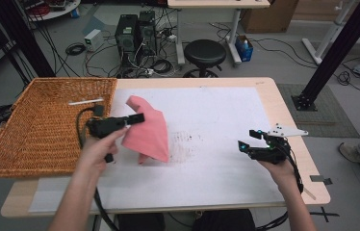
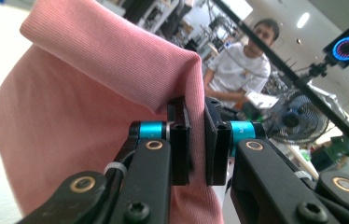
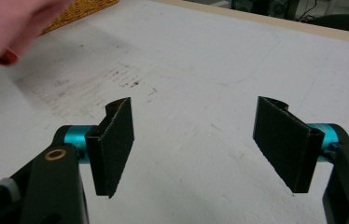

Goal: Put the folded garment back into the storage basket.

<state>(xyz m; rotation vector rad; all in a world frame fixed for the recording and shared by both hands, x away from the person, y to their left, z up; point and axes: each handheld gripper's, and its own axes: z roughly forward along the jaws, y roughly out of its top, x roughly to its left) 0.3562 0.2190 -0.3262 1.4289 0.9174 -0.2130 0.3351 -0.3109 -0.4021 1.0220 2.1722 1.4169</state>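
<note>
Now you are pinching the pink cloth (image 1: pixel 147 132) in your left claw (image 1: pixel 137 118), lifting it toward the basket (image 1: pixel 33 130), while your right claw (image 1: pixel 250 139) is waiting wide.

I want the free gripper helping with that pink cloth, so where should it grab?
Probably the low corner of the pink cloth near the table, coming in level from the right gripper's side. The left gripper pinches the top fold, so the cloth hangs and that loose edge faces the open jaws.
</note>
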